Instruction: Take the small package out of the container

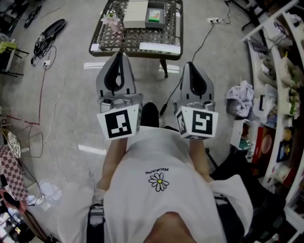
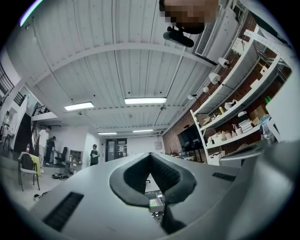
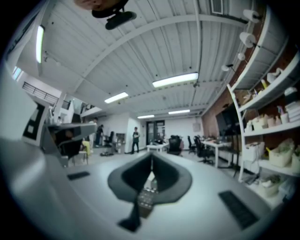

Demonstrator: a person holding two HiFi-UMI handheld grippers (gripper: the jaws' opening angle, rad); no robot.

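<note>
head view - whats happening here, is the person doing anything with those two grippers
A person stands facing a mesh table, holding the left gripper and the right gripper out in front of the body. Both grippers are shut and empty, and neither touches anything. The grey container sits on the table's far side, not yet reached.

A: How is the left tool (image 1: 119, 54) held?
B: Out before the chest, pointing forward, jaws pressed together on nothing.
A: And the right tool (image 1: 190, 65)?
B: Alongside it, a little apart, pointing the same way, jaws likewise closed and empty.
</note>
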